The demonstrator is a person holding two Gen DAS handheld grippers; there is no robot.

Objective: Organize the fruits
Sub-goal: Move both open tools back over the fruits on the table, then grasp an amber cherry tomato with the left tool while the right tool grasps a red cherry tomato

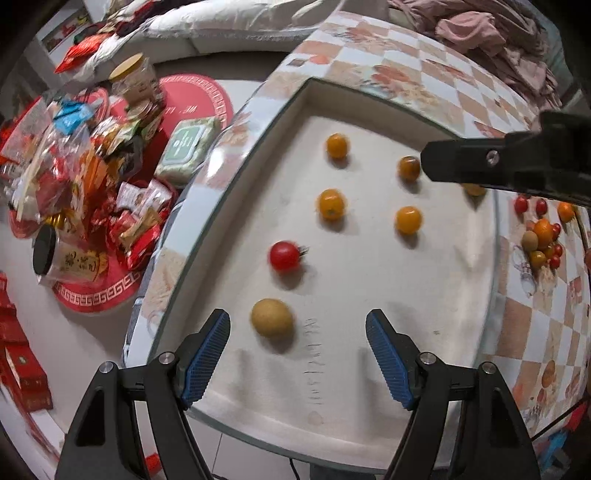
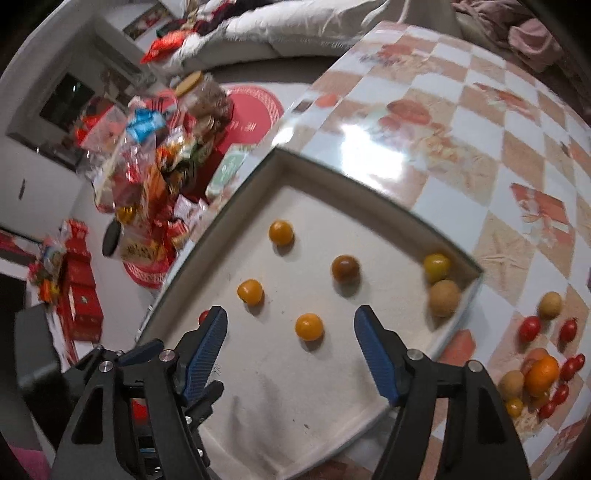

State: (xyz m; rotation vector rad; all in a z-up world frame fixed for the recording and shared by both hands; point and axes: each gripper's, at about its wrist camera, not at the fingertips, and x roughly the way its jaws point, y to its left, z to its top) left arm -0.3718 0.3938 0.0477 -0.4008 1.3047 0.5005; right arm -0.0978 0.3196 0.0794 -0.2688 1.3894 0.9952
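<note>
A white tray lies on the checkered table and holds several fruits. In the left wrist view a brown longan and a red cherry tomato lie nearest, with orange tomatoes behind. My left gripper is open and empty, just above the tray by the longan. My right gripper is open and empty over the tray, with an orange tomato between its fingers' line. A longan and a yellow tomato sit in the tray's right corner. The right gripper's body shows in the left wrist view.
A loose pile of red tomatoes, longans and an orange lies on the table right of the tray. Snack packets and jars crowd a red mat on the floor to the left. Pink cloth lies beyond the table.
</note>
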